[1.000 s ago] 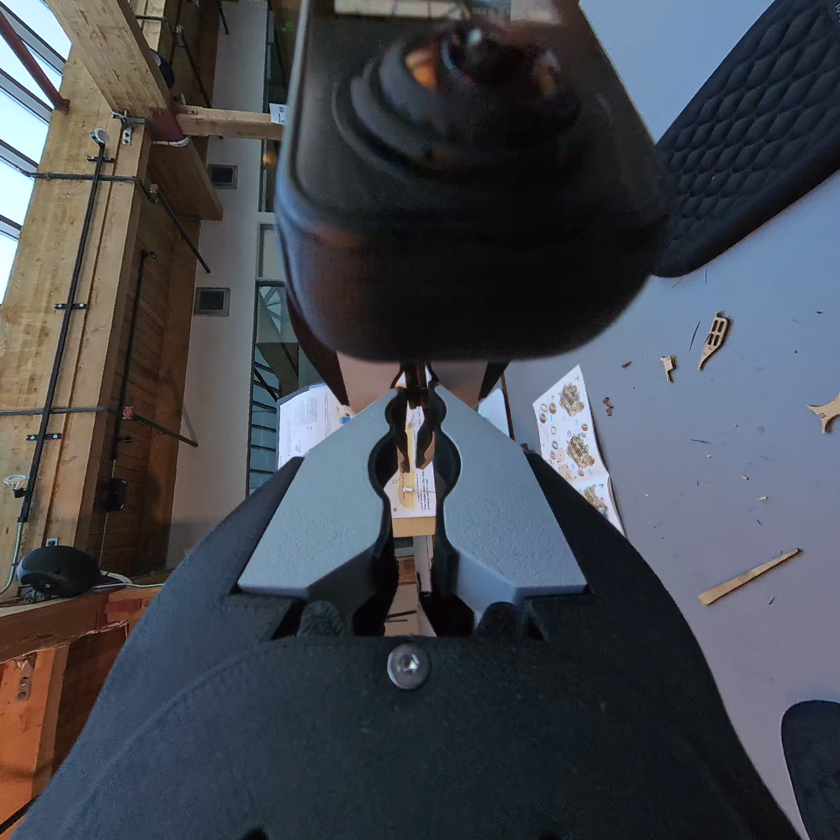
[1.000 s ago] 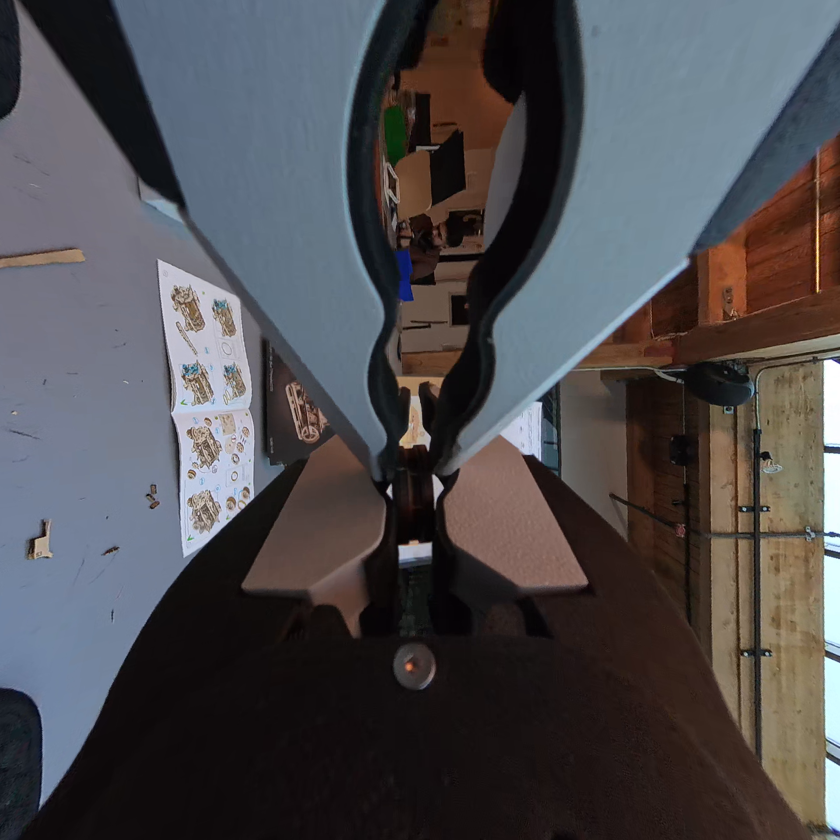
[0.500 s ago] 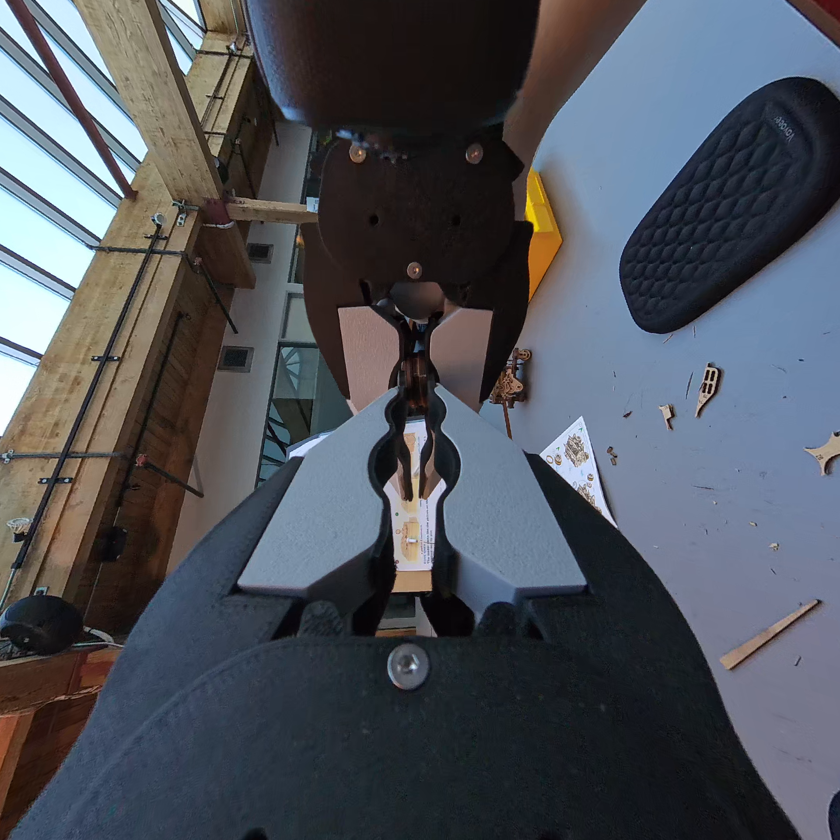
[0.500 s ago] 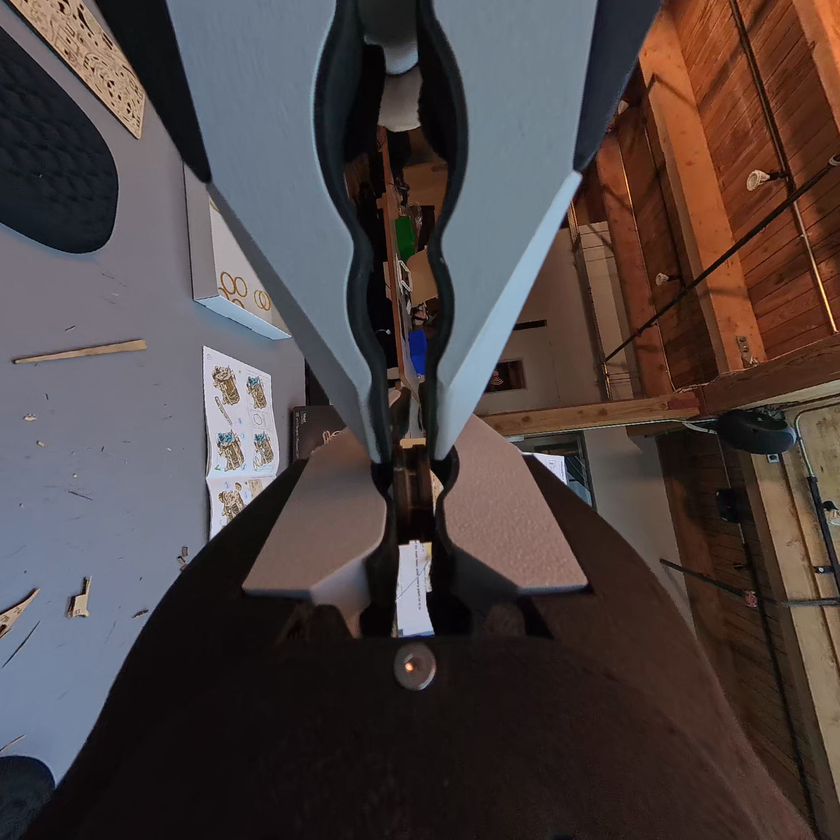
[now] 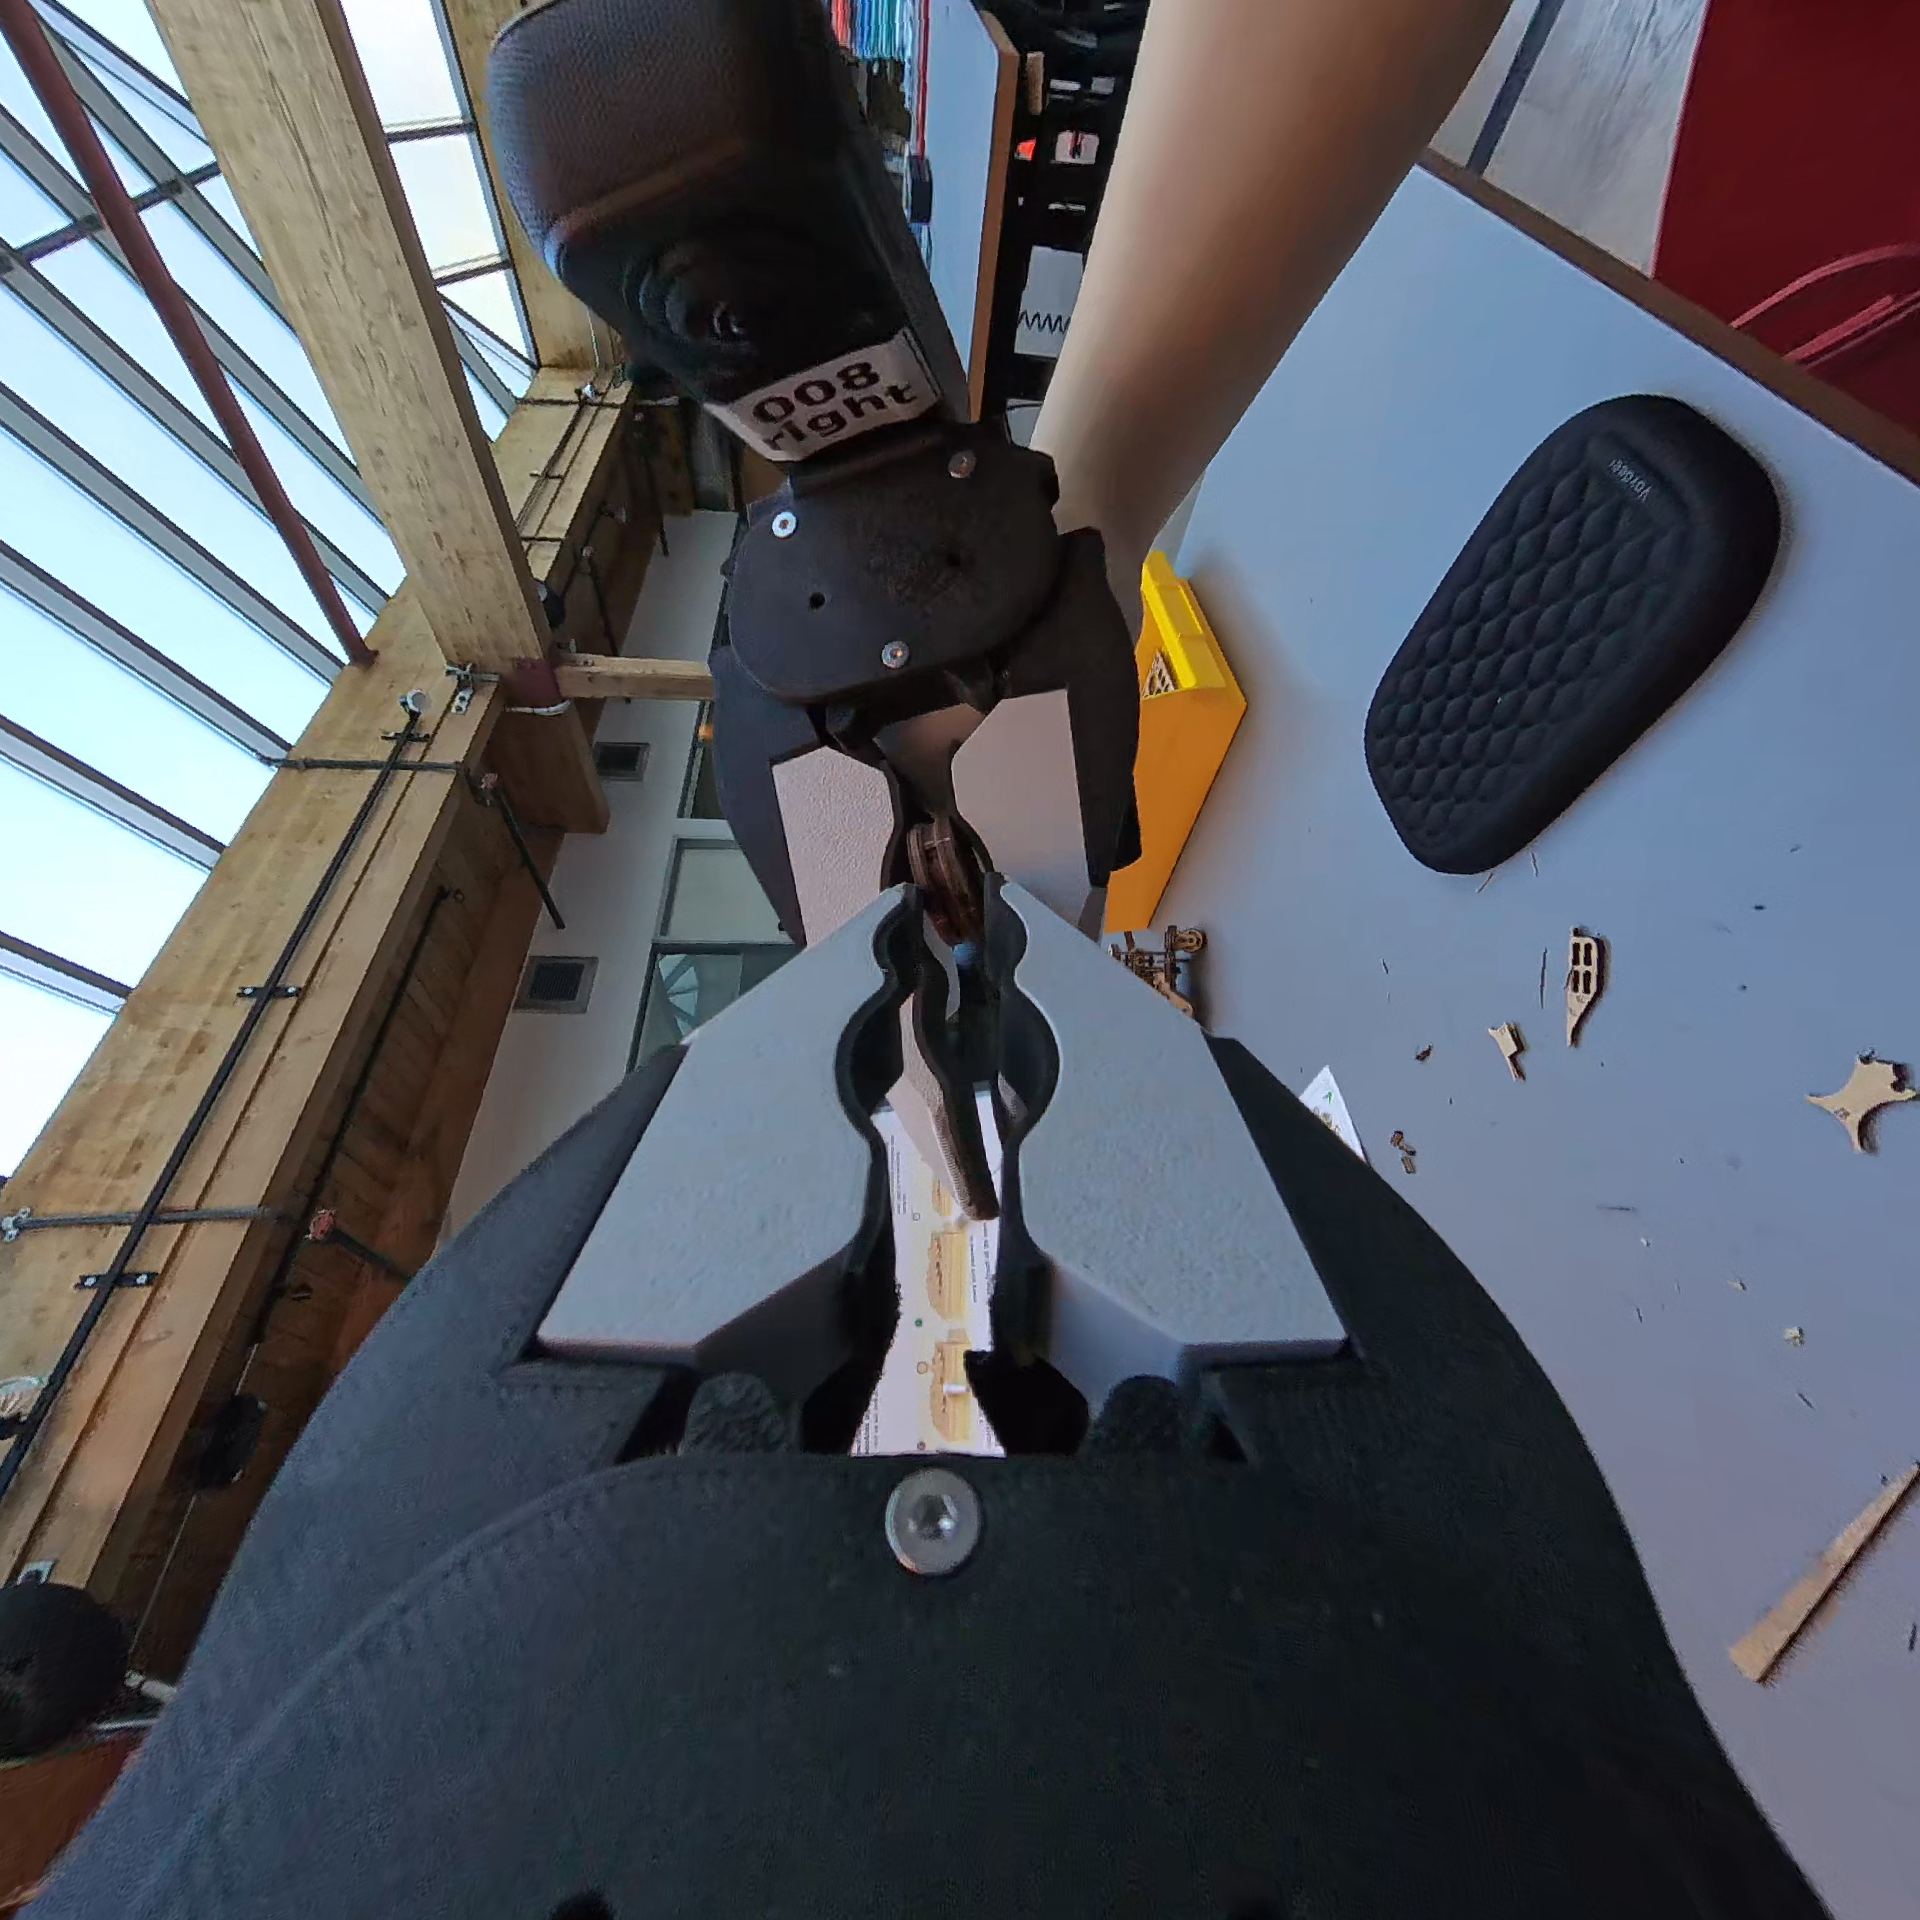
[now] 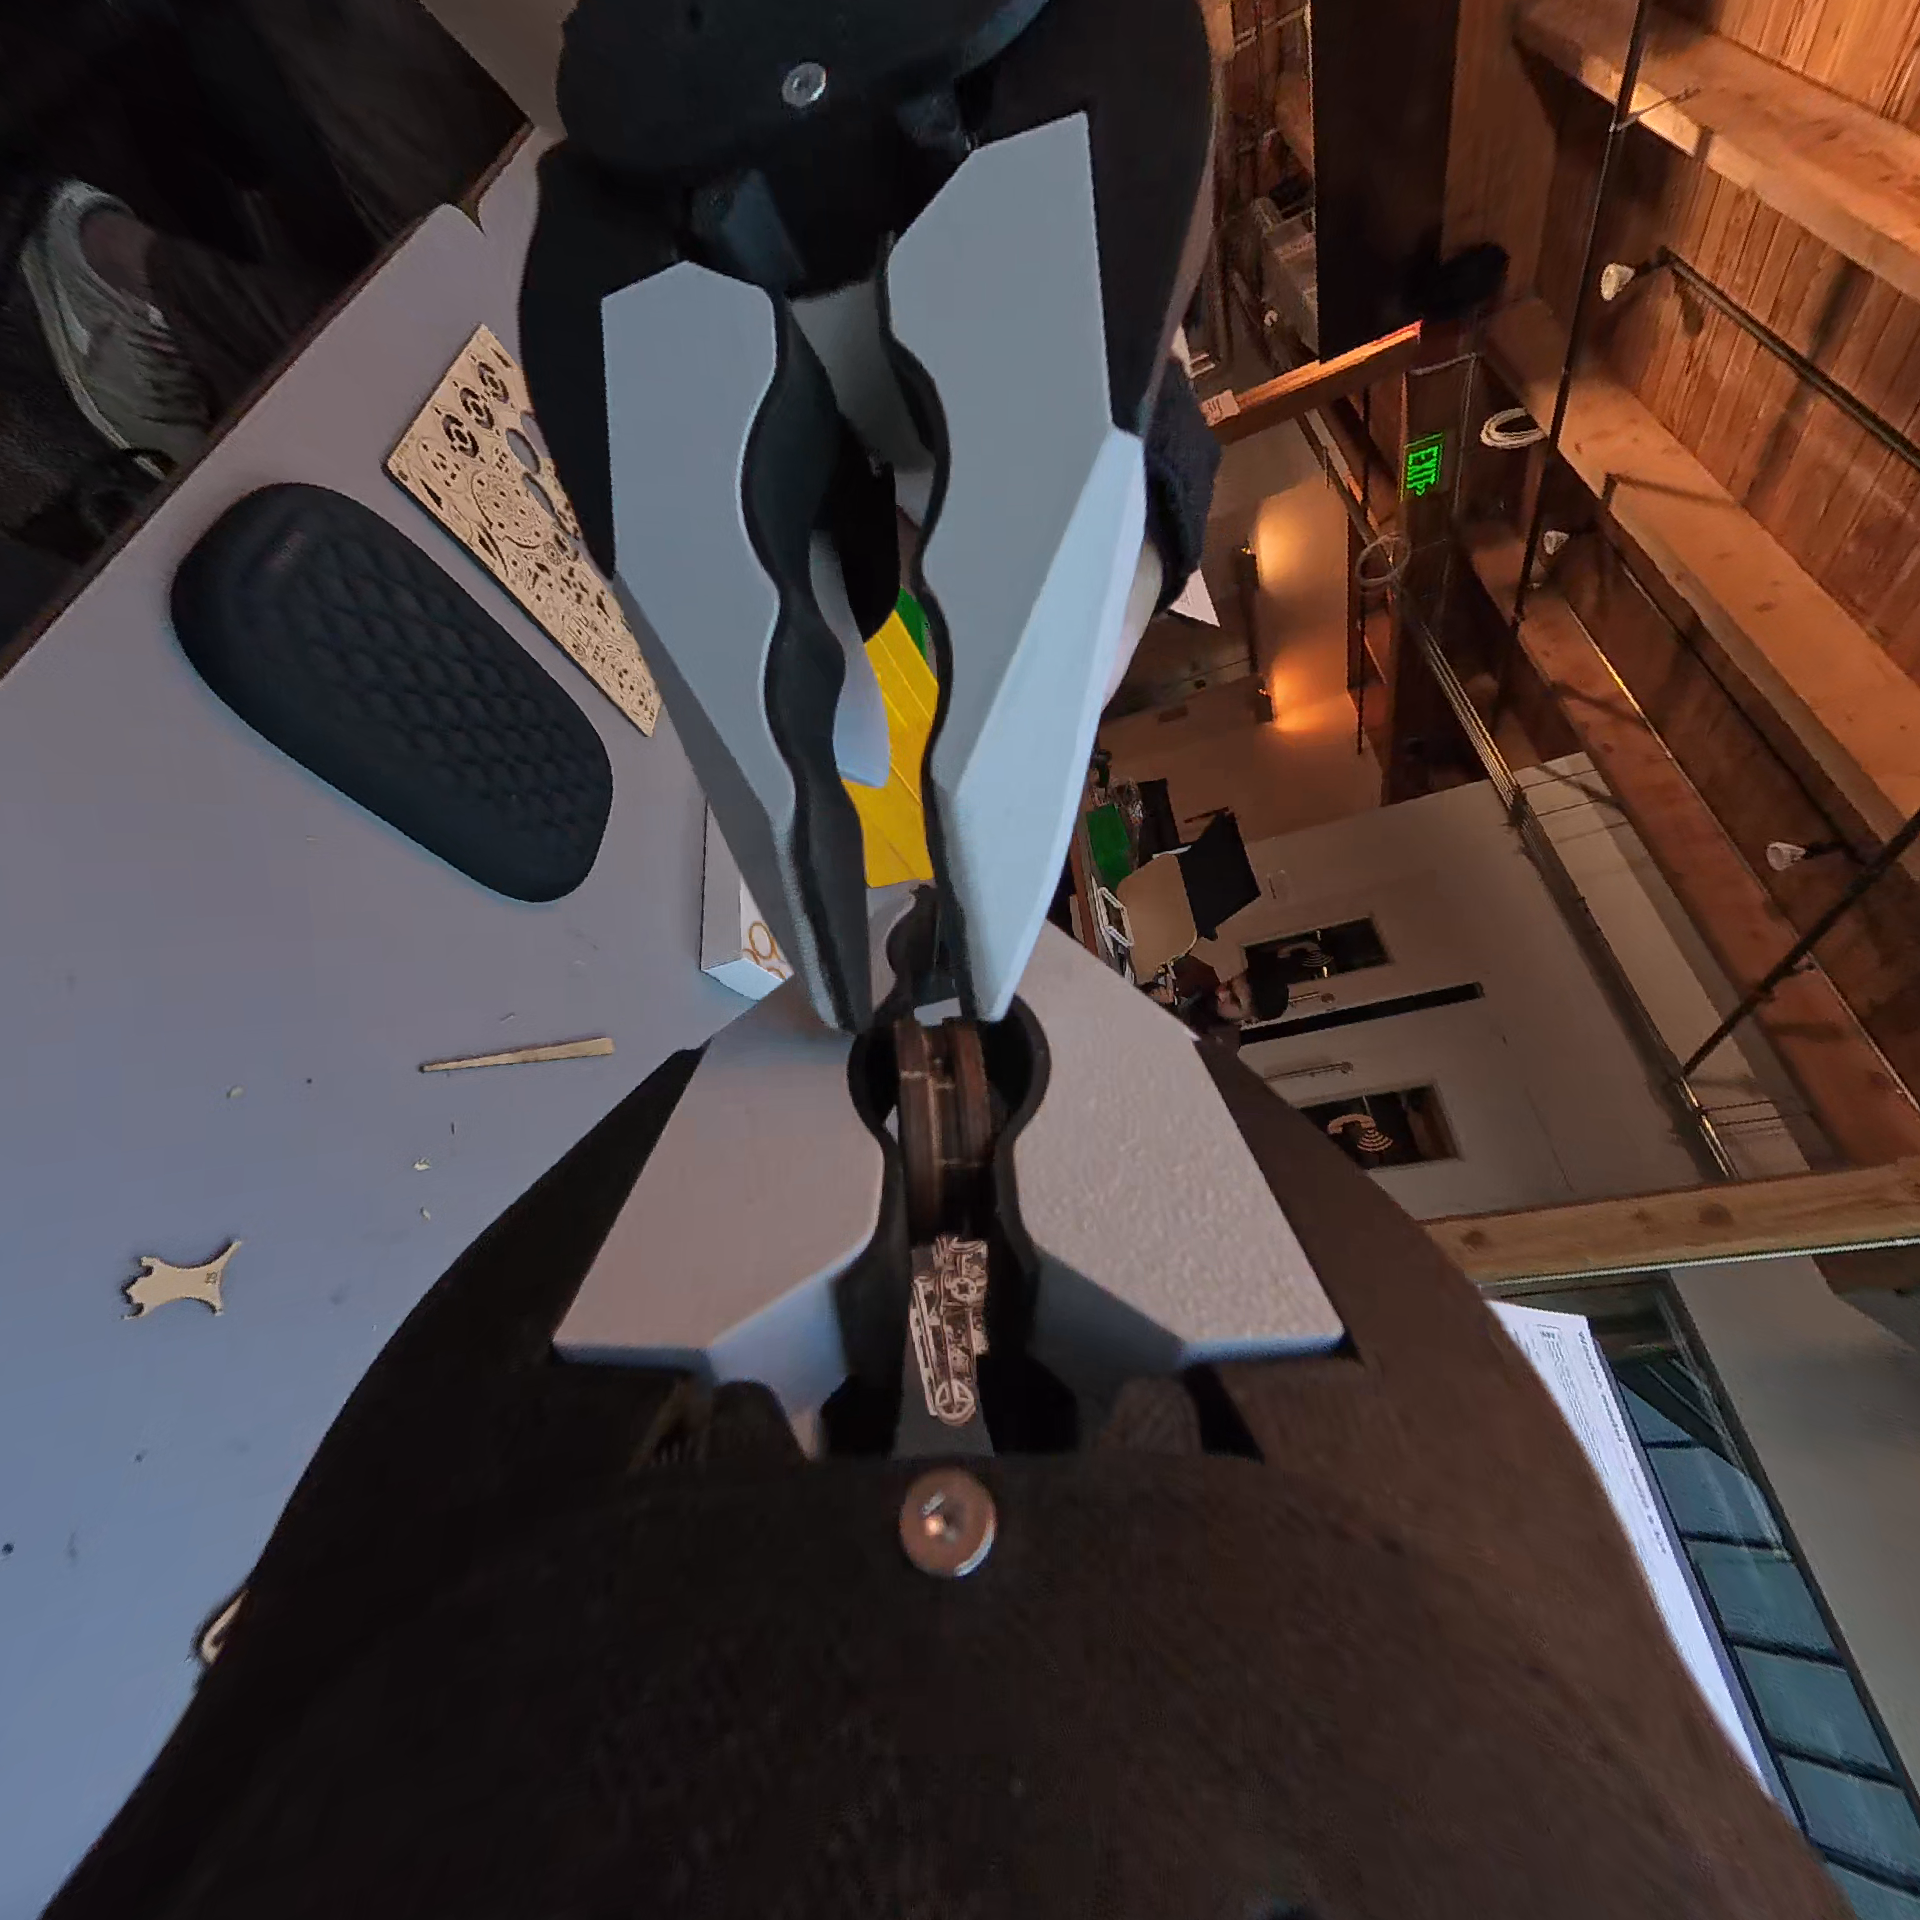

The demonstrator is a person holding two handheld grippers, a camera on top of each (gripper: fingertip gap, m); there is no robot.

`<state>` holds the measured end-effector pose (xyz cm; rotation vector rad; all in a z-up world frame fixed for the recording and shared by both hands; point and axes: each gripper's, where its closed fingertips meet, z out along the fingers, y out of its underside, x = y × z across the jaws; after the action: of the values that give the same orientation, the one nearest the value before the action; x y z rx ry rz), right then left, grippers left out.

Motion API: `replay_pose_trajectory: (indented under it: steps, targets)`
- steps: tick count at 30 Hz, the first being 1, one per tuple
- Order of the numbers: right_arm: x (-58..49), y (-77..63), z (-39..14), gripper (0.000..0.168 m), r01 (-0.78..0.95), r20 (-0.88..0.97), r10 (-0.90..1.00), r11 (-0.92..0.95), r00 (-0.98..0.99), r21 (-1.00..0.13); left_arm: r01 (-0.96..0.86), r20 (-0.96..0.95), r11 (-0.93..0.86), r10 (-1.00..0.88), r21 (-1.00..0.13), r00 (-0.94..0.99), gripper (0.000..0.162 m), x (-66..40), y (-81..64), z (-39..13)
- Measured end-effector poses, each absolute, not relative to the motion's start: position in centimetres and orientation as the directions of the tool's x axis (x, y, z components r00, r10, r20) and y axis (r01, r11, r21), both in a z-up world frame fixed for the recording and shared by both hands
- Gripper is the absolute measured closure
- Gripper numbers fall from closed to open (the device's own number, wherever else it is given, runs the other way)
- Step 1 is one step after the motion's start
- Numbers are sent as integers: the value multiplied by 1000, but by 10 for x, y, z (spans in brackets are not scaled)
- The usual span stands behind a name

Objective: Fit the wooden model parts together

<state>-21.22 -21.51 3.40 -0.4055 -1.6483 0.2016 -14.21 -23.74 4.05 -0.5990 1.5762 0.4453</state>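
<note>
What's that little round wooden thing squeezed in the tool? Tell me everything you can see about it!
The round wooden part looks like a small wheel of thin dark-brown discs stacked side by side, seen edge-on. It is held up above the table, pinched in the right tool. The left tool meets it tip to tip, touching its far edge. How its faces look cannot be seen.

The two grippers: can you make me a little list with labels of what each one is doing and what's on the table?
right gripper: shut on a small round brown wooden wheel part
left gripper: fingertips touching that wheel part, nearly closed
place: both held up above the grey table
on table: black quilted oval pad, yellow box, loose wooden scraps, picture instruction sheet
</note>
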Motion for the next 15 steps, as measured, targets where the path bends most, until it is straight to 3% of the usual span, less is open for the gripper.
replay_pose_trajectory:
  steps: [9, 15]
  targets:
    - [-209, -222, 33, 165, 66, 937, 341, 940, -77, -336, -602, -994, 795, -112, -78, -19, 156, -137, -240, 39]
    - [-214, -200, 24, 152, 262, 980, 194, 949, -45, -175, -685, -994, 727, -37, 41, -99, 157, -137, -234, 32]
